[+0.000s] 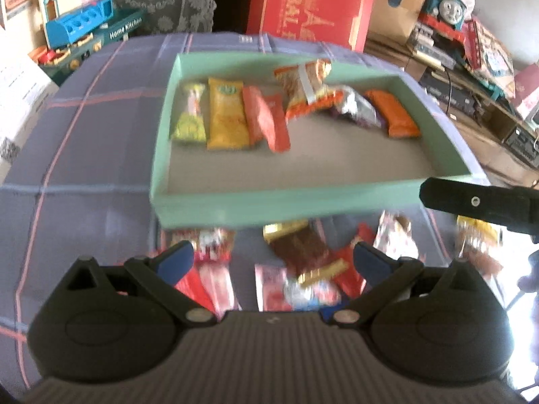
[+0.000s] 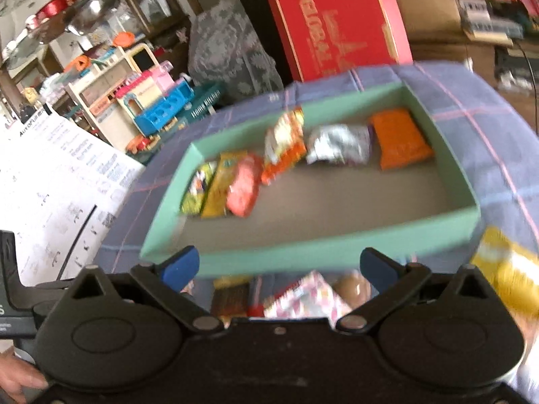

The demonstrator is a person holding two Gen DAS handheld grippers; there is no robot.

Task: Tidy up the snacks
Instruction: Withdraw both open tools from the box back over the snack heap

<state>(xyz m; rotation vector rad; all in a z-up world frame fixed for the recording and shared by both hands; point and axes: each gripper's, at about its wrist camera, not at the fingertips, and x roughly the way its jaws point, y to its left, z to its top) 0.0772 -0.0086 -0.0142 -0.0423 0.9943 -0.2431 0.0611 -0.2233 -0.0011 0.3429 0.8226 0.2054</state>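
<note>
A: Left tool (image 1: 273,257) spread wide, empty, above loose snack packets (image 1: 303,262) on the plaid-cloth surface (image 1: 84,155). Right tool (image 2: 279,264) likewise empty.

B: Shallow mint-green cardboard box (image 1: 279,207) sits just beyond, far row filled. Suggest centring on one packet, pinching its middle, lifting clear of the near wall.

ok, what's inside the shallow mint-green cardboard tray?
Shallow mint-green cardboard tray: about six snack packets in a row along the far wall, including a yellow packet and an orange packet. Near half bare. Overlaps hide some.
</note>
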